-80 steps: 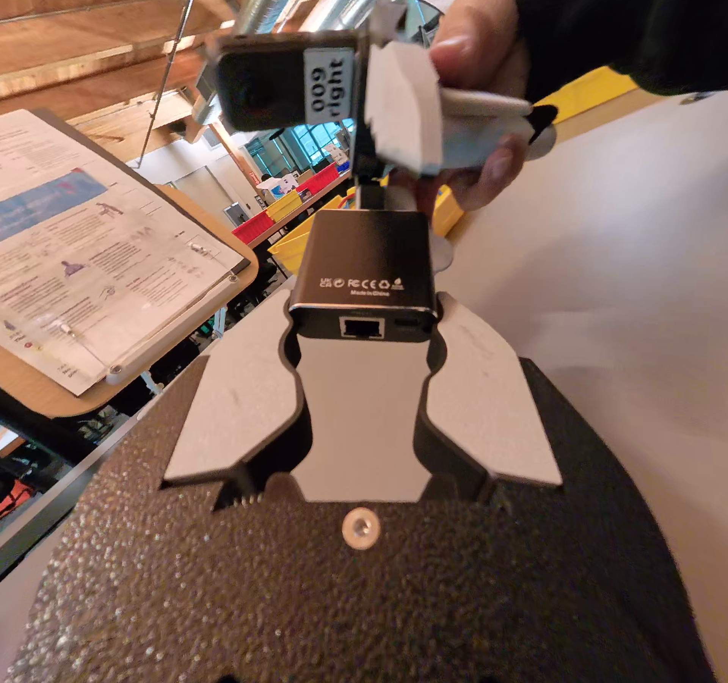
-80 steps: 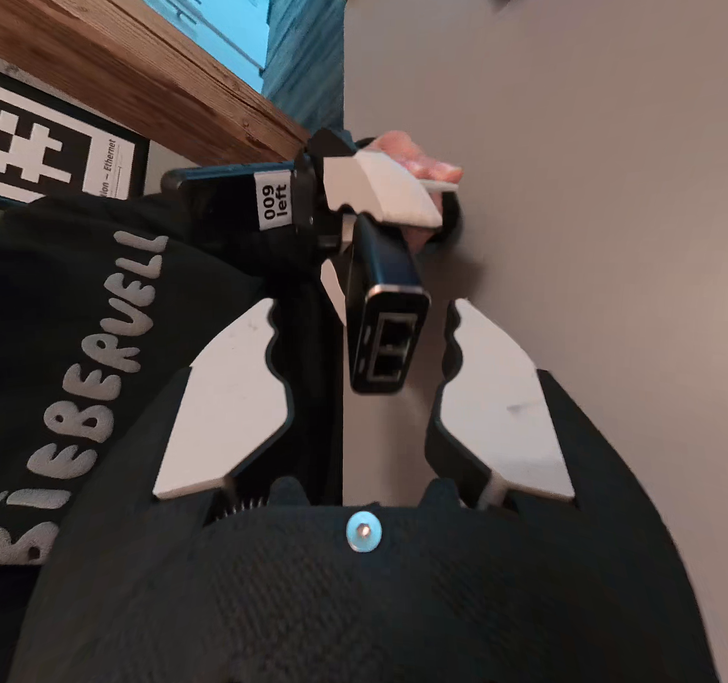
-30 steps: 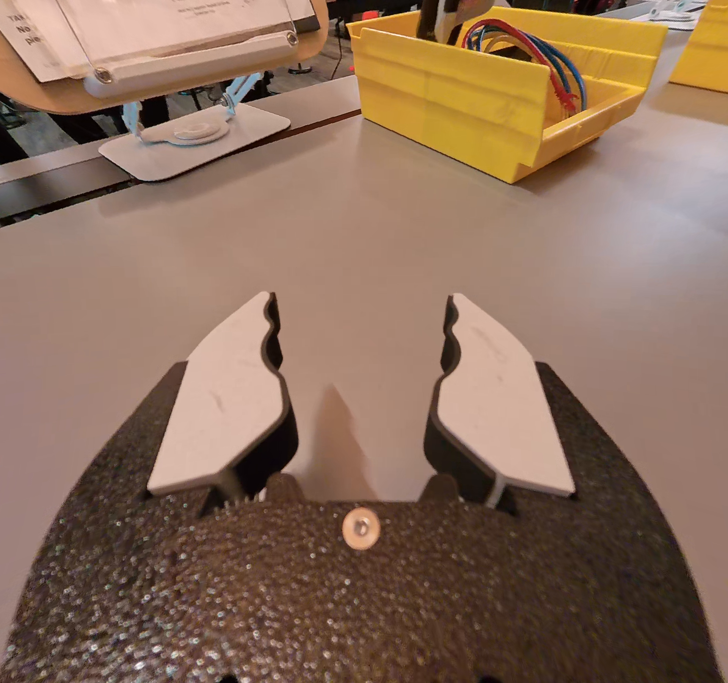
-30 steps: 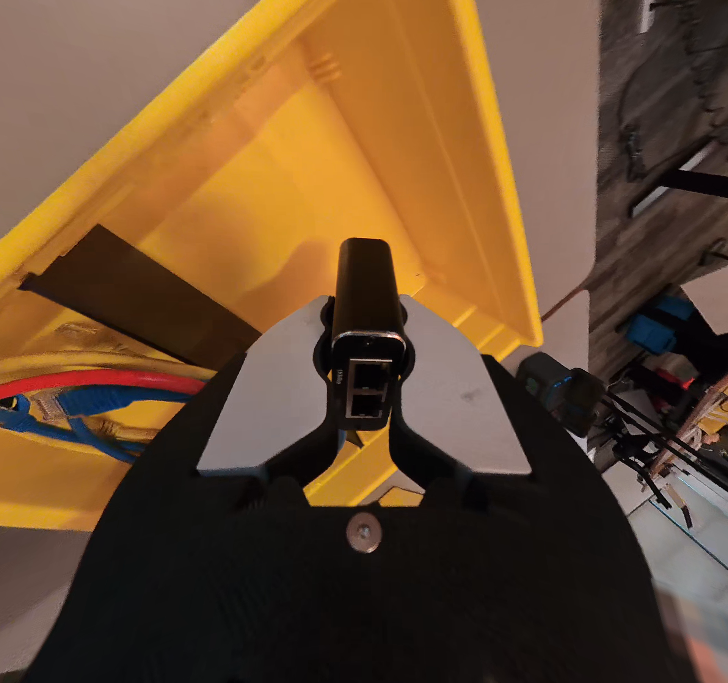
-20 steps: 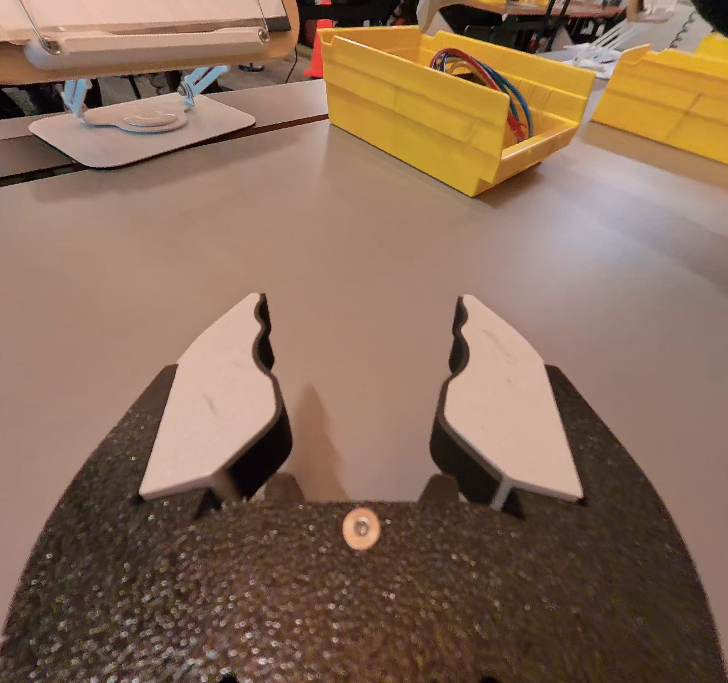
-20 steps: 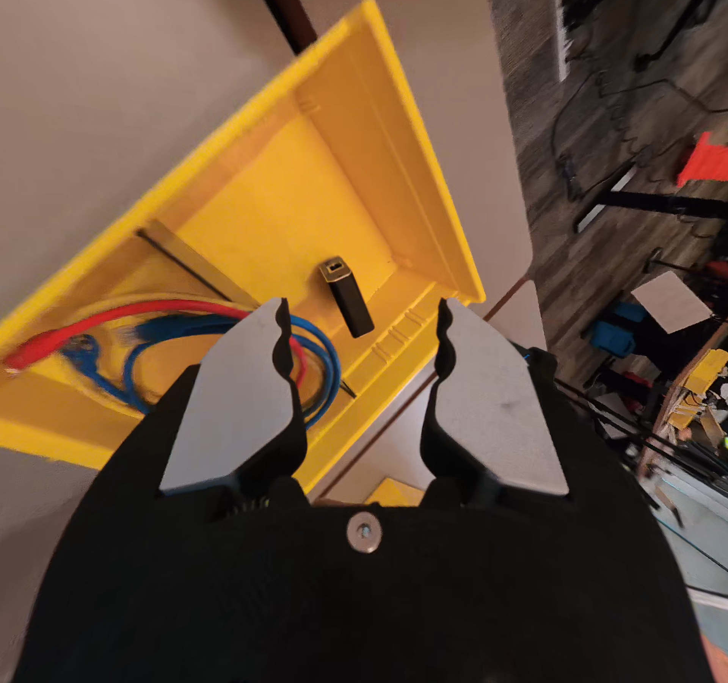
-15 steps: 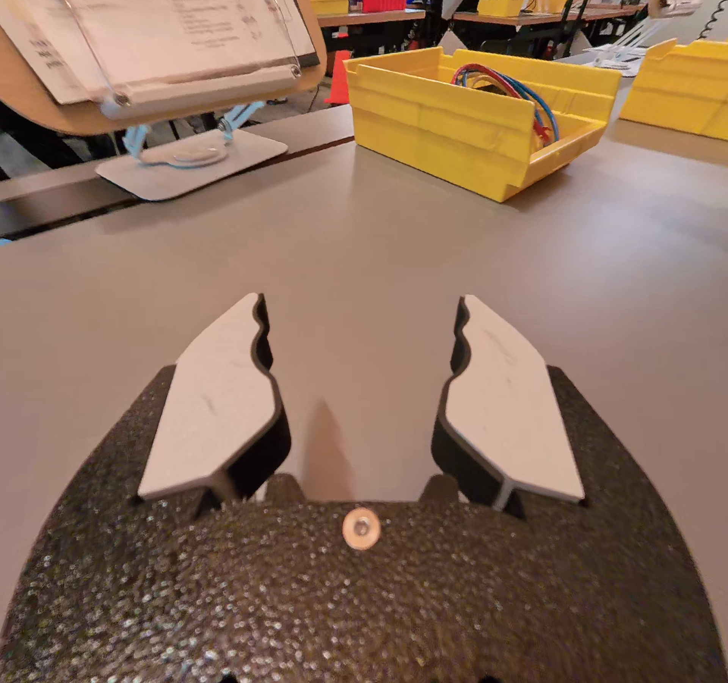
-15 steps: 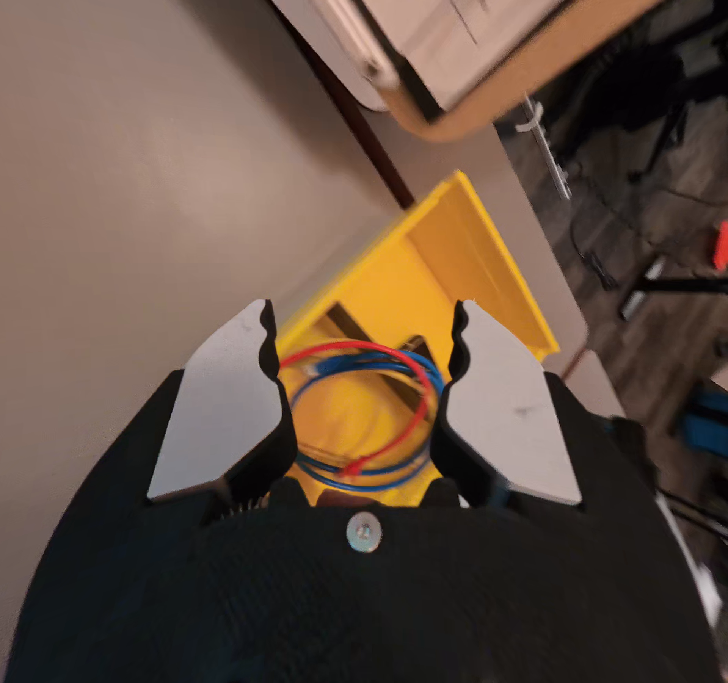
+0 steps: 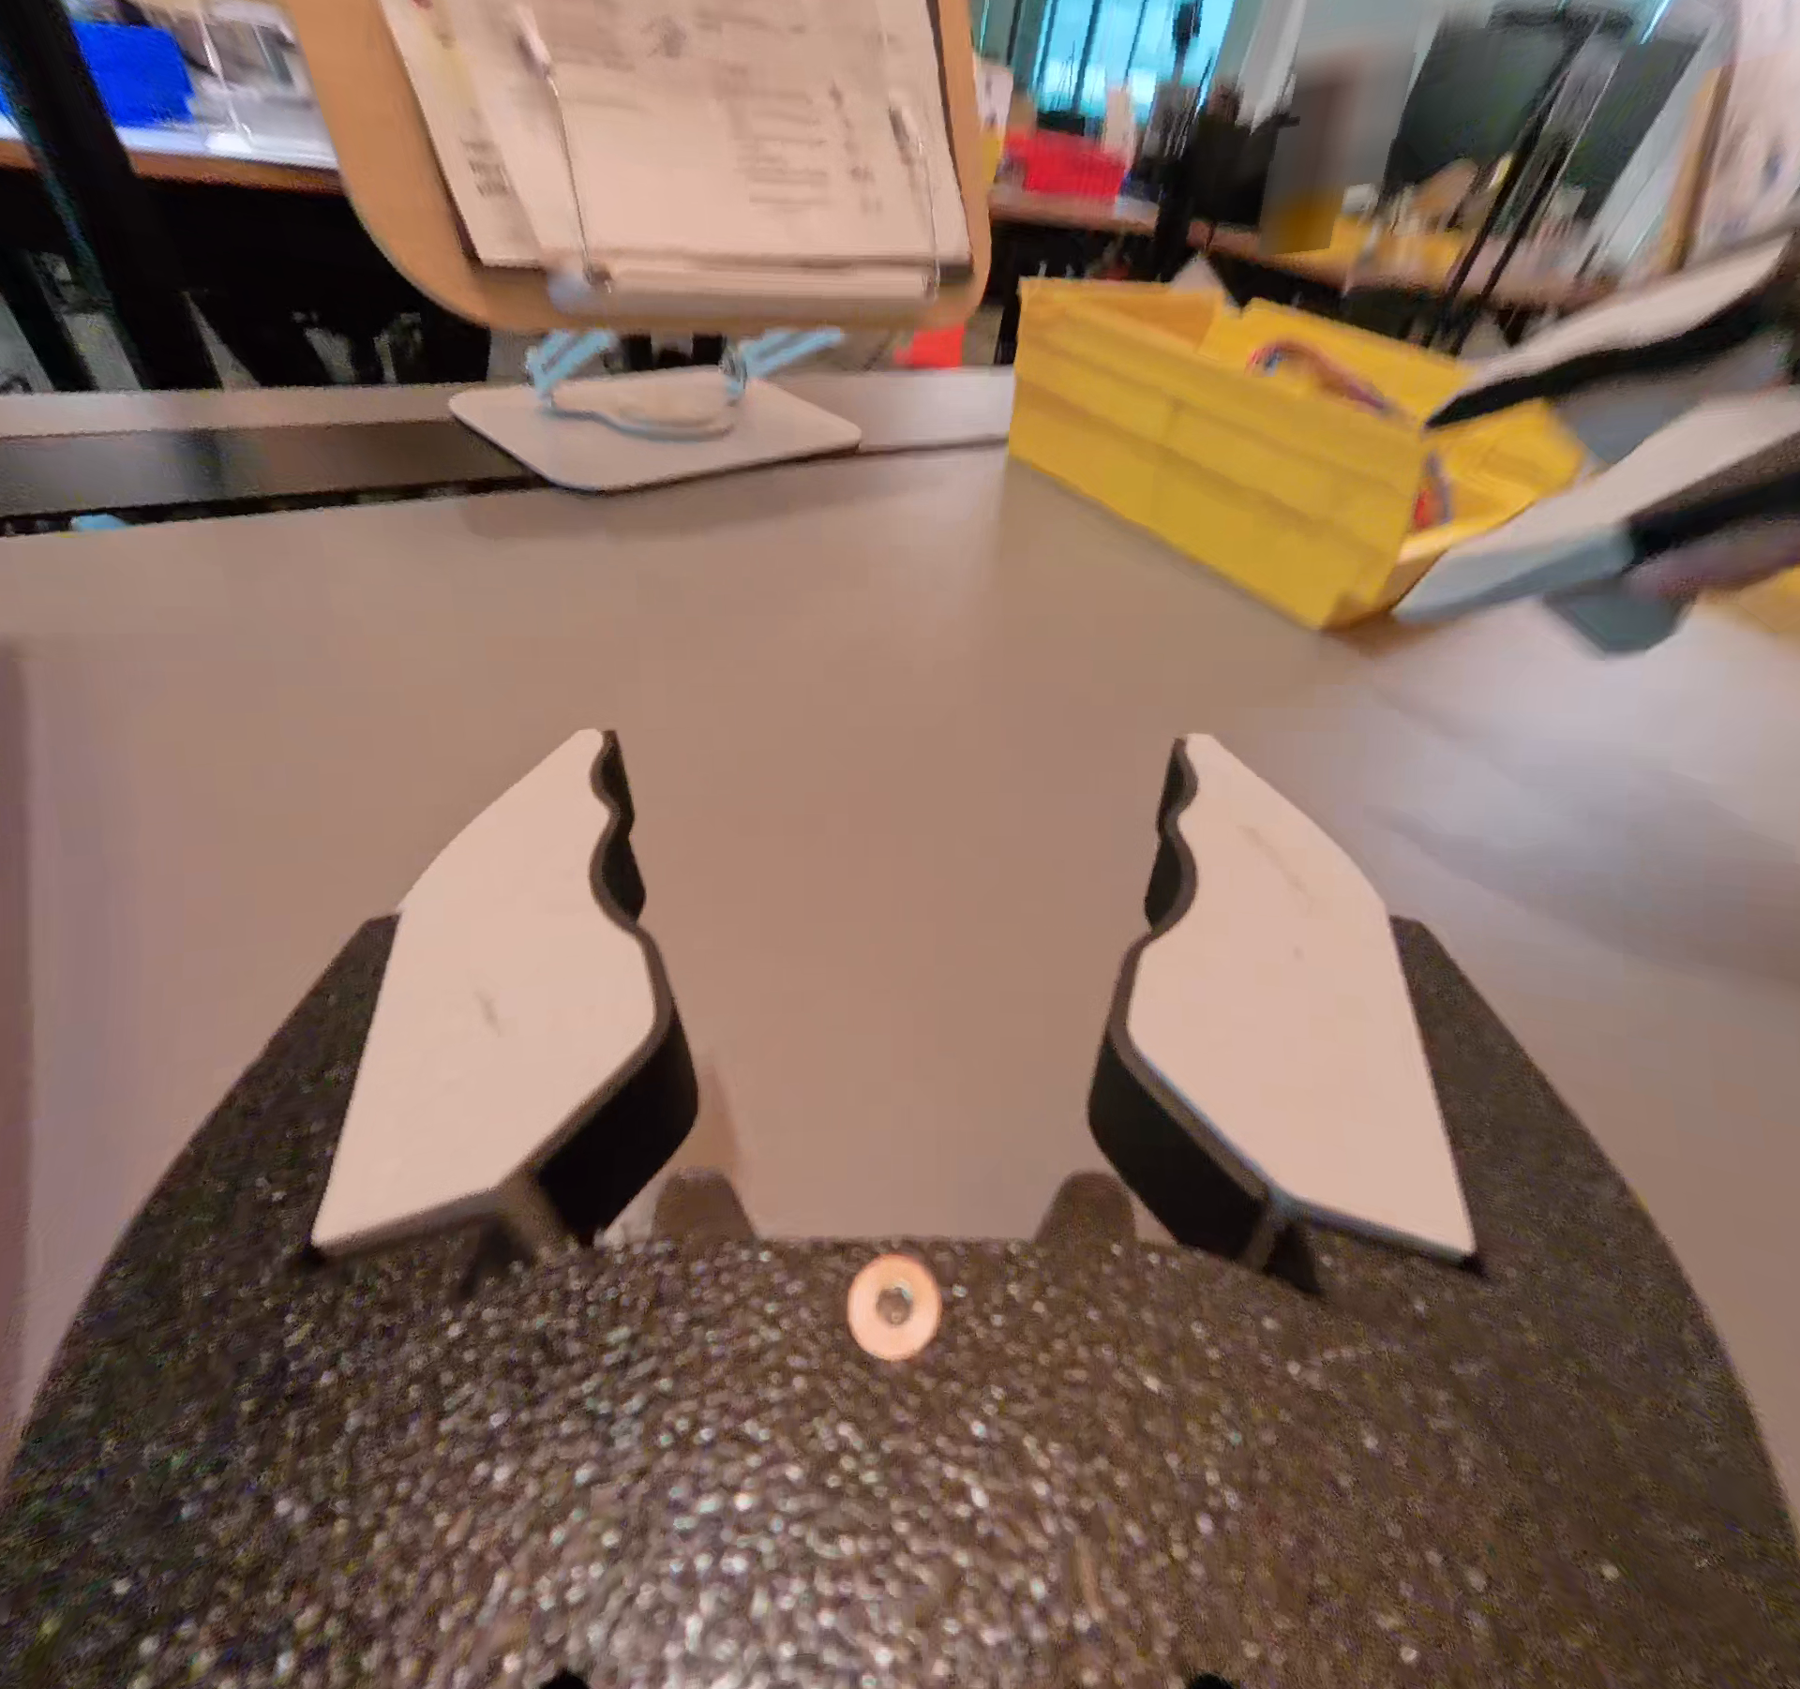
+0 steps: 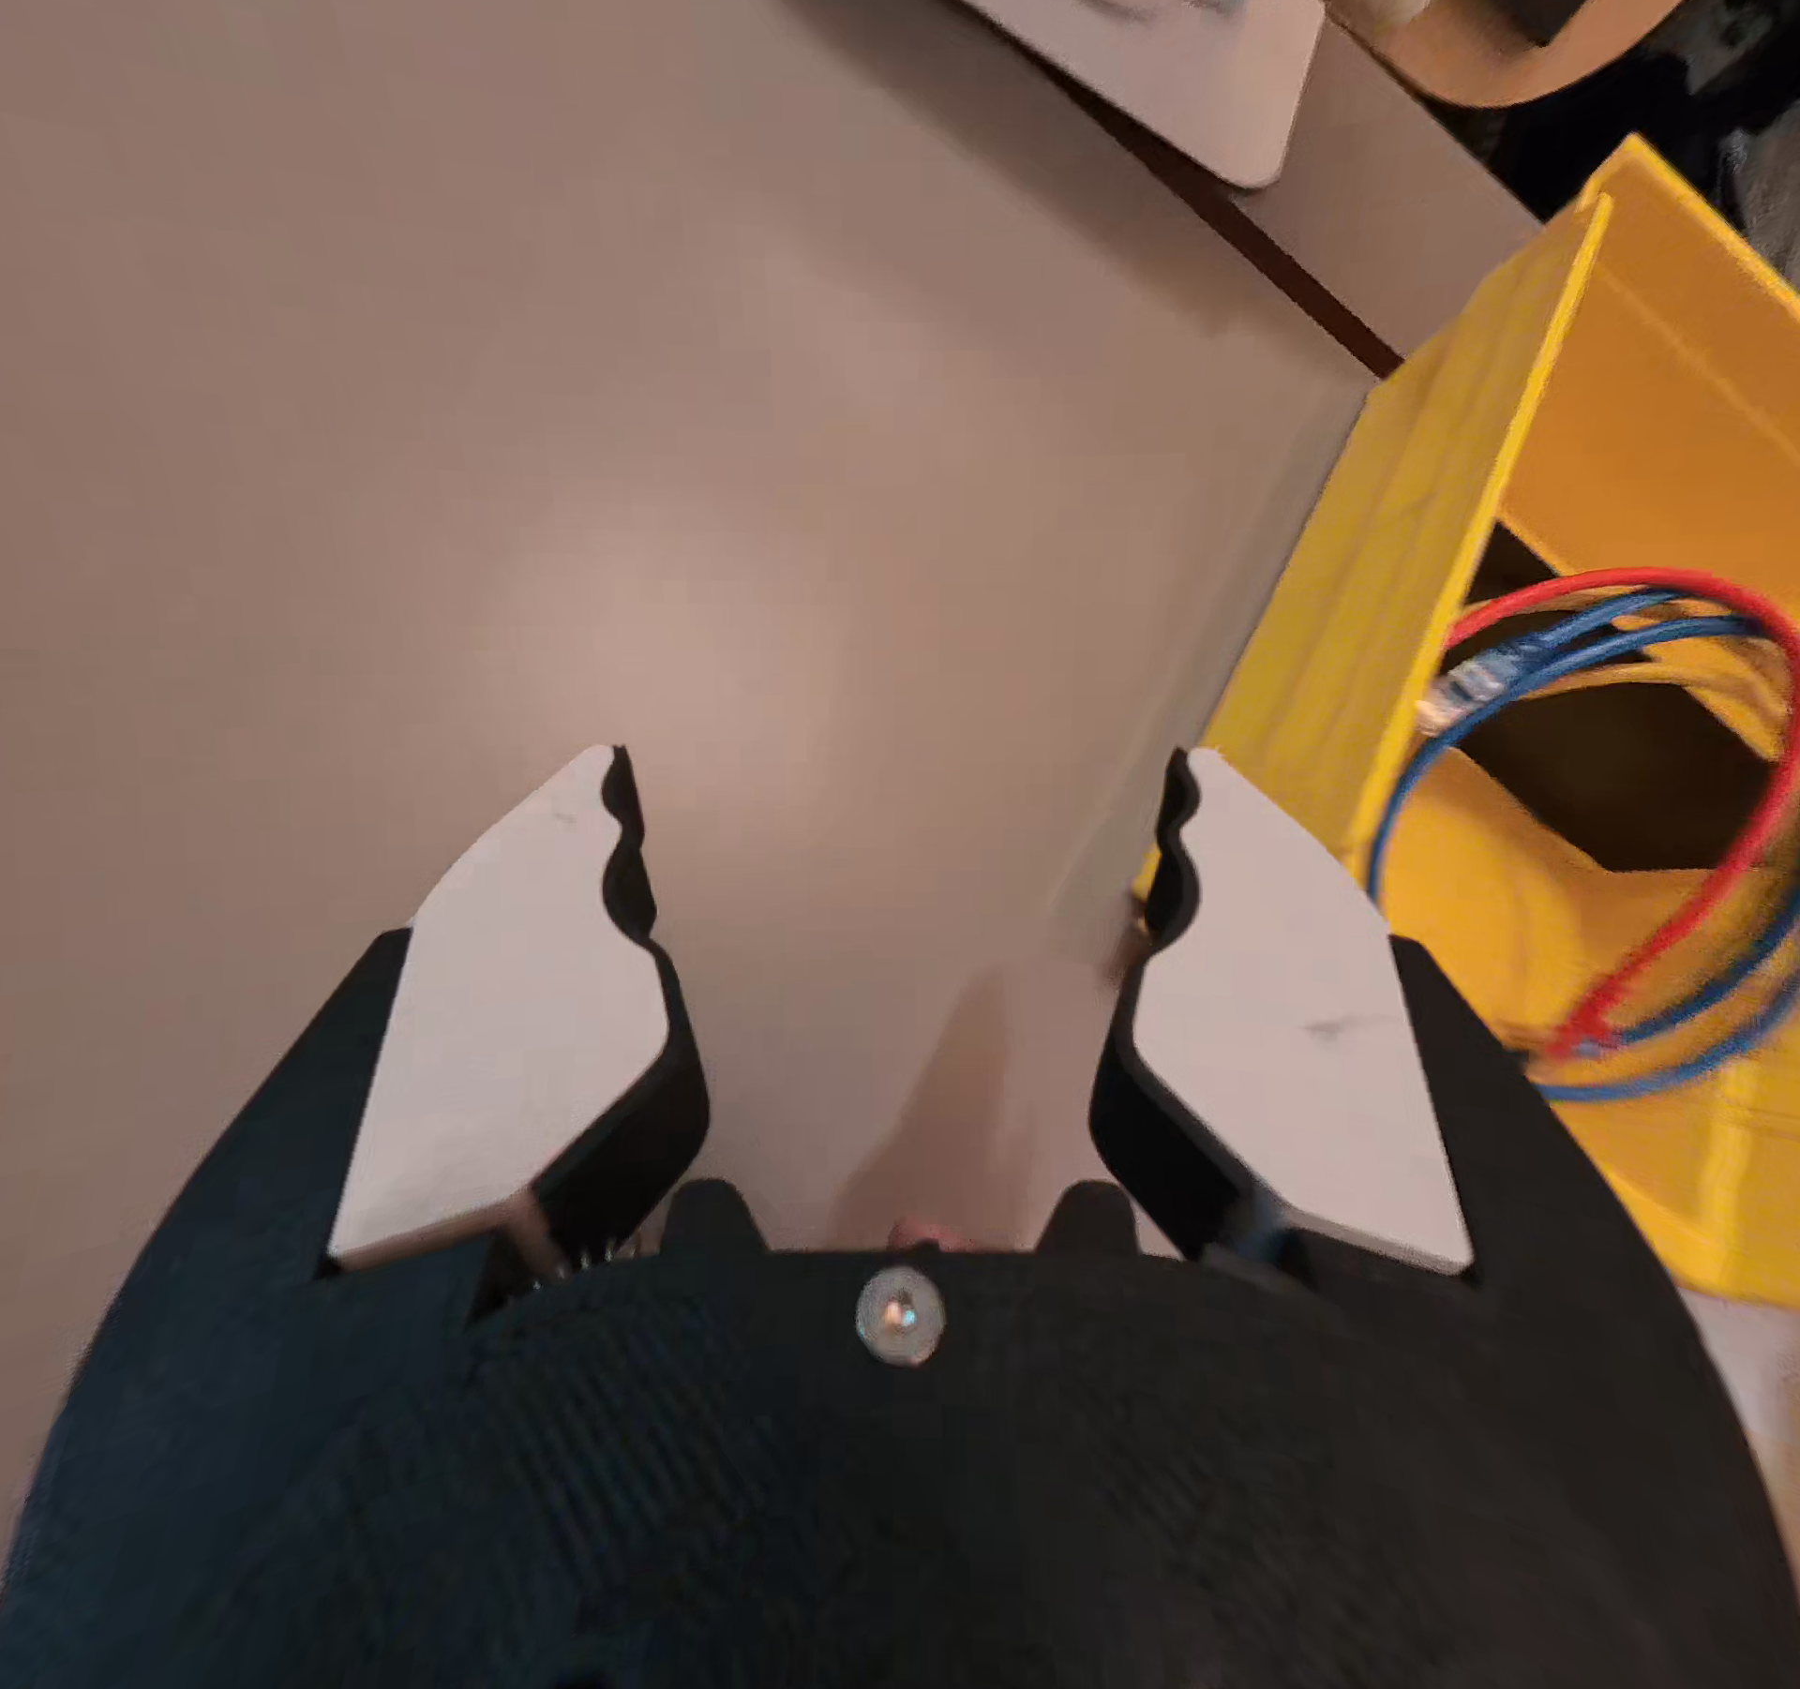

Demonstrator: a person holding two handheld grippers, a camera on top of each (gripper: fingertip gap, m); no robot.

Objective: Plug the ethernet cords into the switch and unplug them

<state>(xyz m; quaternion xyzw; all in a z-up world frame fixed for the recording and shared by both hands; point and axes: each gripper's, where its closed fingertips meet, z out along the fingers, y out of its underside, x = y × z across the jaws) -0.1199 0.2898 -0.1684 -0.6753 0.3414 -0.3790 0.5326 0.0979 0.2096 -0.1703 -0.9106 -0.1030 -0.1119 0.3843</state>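
Both of your grippers are spread wide with nothing between the fingers. Your right gripper point(image 10: 896, 766) carried the small black switch a second ago and let it go into the yellow bin point(image 10: 1364, 591); now it has swung back over the bare grey table point(image 10: 584, 376), with the bin off to its right side. You can't see the switch in either view now; by my reading it lies deeper in the bin, out of frame. The red and blue ethernet cords point(image 10: 1656, 863) sit coiled in the bin, one clear plug end showing near the rim. Your left gripper point(image 9: 891, 746) hovers low over the table, facing the document stand point(image 9: 662, 143), the bin point(image 9: 1218, 454) off to its right. With switch and cords both put away, this round looks finished, or you're about to reset.
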